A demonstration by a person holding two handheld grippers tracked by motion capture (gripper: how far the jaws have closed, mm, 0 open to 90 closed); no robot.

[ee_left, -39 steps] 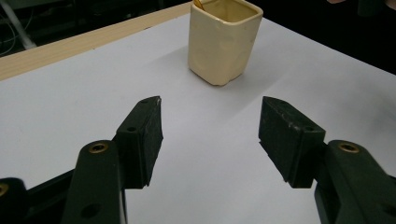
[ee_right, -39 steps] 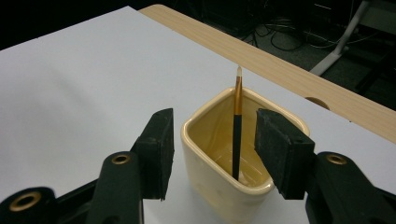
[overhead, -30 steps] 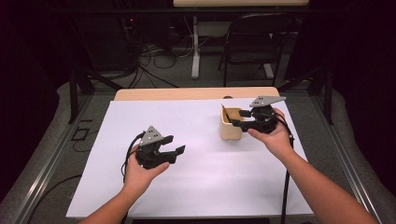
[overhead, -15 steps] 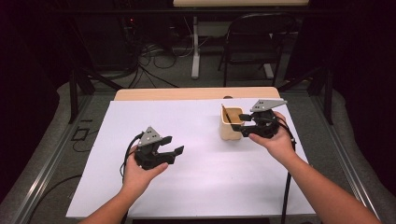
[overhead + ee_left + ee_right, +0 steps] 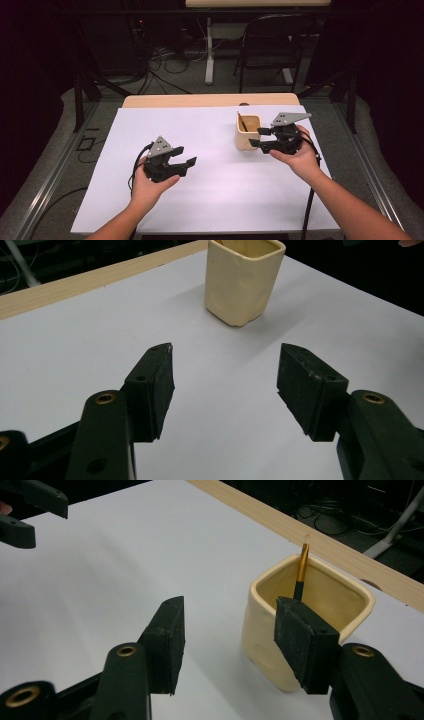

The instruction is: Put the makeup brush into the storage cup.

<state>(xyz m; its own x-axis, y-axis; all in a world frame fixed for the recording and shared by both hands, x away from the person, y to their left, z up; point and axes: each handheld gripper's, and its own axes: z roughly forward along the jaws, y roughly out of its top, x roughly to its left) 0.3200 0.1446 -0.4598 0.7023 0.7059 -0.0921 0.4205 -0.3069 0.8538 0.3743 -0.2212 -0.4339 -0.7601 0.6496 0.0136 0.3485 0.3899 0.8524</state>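
Cup: cream square cup (image 5: 248,132) stands upright on the white table sheet (image 5: 215,200), right of centre, toward the far edge
Inside it: a thin pen or brush (image 5: 301,570) leans against the far wall
Right gripper (image 5: 256,138): jaws apart, empty, just beside the cup's right side; since a second ago it has dropped slightly toward the cup wall
Meaning: likely lining up a grasp on the cup; not yet gripped
Left gripper (image 5: 186,155): released, empty, unmoved, well apart on the near left

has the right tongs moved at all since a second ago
Barely. In the high view the right tongs stay beside the cream cup, edging only slightly nearer its right wall. The jaws stand open, nothing between them.
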